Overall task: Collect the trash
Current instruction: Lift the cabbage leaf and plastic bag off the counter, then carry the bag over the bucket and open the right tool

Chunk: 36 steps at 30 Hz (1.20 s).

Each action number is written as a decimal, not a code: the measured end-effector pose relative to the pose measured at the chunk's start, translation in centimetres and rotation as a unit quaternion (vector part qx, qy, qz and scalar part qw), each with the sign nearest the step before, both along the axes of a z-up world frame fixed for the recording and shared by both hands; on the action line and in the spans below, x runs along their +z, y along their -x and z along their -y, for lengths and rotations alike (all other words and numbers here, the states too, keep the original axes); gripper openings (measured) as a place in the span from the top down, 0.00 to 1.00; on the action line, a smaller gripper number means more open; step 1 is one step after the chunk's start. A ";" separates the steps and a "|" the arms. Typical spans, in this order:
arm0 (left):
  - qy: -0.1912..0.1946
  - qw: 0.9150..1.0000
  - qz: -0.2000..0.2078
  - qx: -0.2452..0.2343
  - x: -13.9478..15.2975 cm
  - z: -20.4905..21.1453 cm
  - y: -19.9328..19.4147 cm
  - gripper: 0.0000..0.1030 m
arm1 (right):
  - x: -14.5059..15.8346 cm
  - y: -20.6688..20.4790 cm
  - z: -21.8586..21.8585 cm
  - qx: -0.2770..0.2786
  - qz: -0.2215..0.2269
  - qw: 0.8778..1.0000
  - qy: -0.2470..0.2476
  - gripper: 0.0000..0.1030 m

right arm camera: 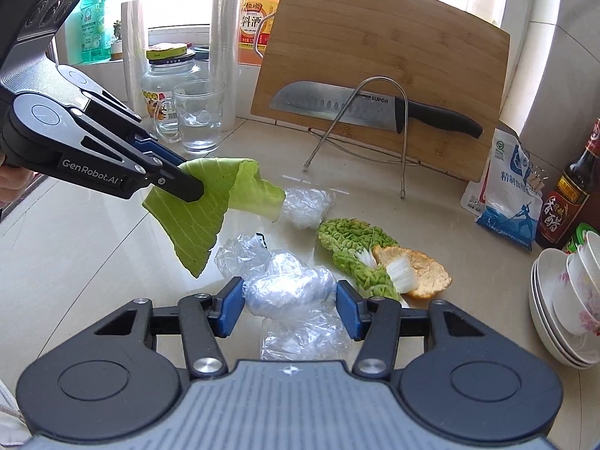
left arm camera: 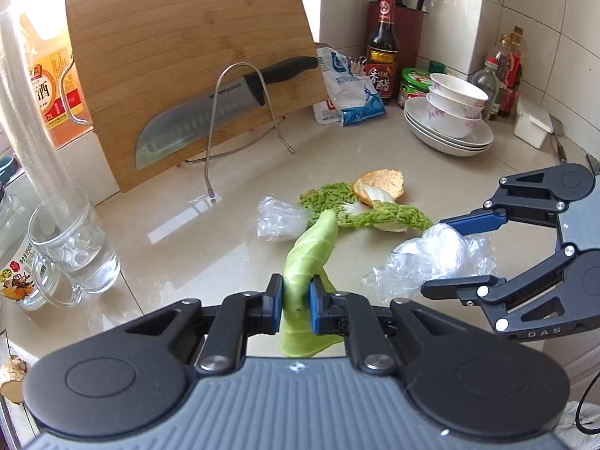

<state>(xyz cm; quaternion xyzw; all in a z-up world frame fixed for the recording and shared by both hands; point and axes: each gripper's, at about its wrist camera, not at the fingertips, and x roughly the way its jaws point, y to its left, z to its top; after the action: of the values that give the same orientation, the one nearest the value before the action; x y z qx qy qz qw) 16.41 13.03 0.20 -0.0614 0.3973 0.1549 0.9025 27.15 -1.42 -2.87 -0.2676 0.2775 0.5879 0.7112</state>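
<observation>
At the frame's centre, a glossy, polished beige stone counter (left arm camera: 180, 225) mirrors window light. On it, thin crinkled clear plastic wrap (right arm camera: 288, 288) looks shiny. Upper left, the upright bamboo cutting board (left arm camera: 180, 56) shows matt wood grain behind a smooth steel knife blade (left arm camera: 187, 120).

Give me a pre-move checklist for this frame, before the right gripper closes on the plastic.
1. Left gripper shut on the pale green cabbage leaf: ok.
2. Leaf lifted off the beige countertop: ok.
3. Right gripper open around the crumpled clear plastic wrap: ok.
4. Pads touching the wrap: cannot tell.
5. Wrinkled green leaf scraps outside the right jaws: ok.
6. Trash bin in view: not ok.
</observation>
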 end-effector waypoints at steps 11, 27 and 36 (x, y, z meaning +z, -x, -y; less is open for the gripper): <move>0.000 0.999 -0.013 -0.048 0.2 5.6 0.3 0.88 | 0.2 1.6 6.3 -0.037 -0.017 0.999 -0.002 0.44; -0.013 0.988 -0.021 -0.154 0.7 14.4 -2.0 0.88 | 1.1 2.9 17.2 -0.143 -0.016 0.989 -0.020 0.44; -0.003 0.967 -0.021 -0.253 -0.2 21.2 -5.2 0.88 | 0.1 2.8 26.1 -0.266 -0.023 0.964 -0.006 0.43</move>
<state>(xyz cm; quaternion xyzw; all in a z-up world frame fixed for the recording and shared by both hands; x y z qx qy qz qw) 21.66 -8.21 0.00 0.0471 0.4183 -0.0760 0.9039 24.32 -27.54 -2.80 -0.1663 0.3513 0.3855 0.8369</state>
